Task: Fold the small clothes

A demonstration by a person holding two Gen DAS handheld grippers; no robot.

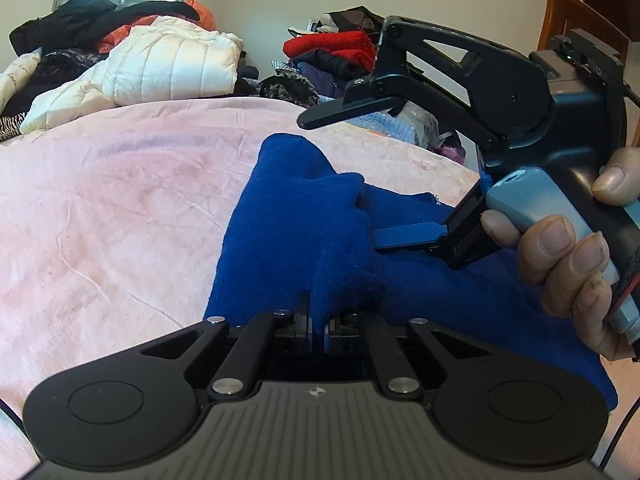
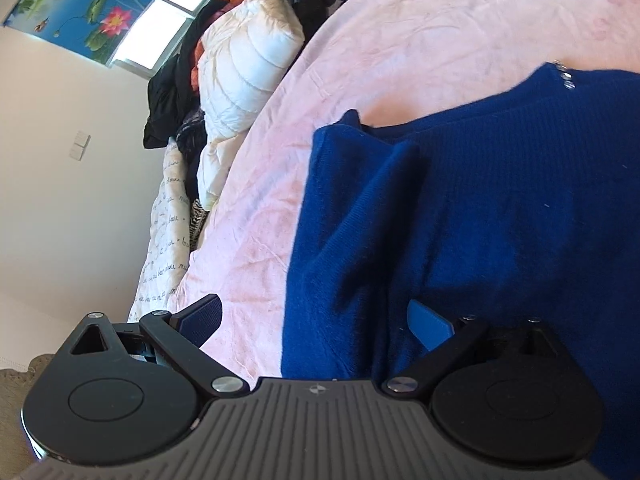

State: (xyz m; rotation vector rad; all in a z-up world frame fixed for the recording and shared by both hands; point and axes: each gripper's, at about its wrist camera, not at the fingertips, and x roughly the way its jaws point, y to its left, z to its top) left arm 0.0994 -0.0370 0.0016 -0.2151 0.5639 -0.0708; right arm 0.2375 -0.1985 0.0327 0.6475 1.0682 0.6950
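Blue knit sweater (image 1: 280,216) lies on pink bedsheet (image 1: 120,200), near bed edge, partly bunched.

L gripper (image 1: 318,332): fingers pressed together, pinching raised ridge of sweater fabric.

R gripper (image 2: 316,320): 2 fingers spread wide, holding nothing; lower pad (image 1: 408,236) lies just over sweater, upper finger up in air. Hand (image 1: 568,264) holds its handle.

Risks (judgement):
- L pinch is thin, knit can slip out if pulled fast.
- R closing on 2 layers instead of 1 gives crooked fold.
- Sweater can slide off bed edge.

Containers: none in view. Clothes pile (image 1: 120,48) loose at far side of bed.
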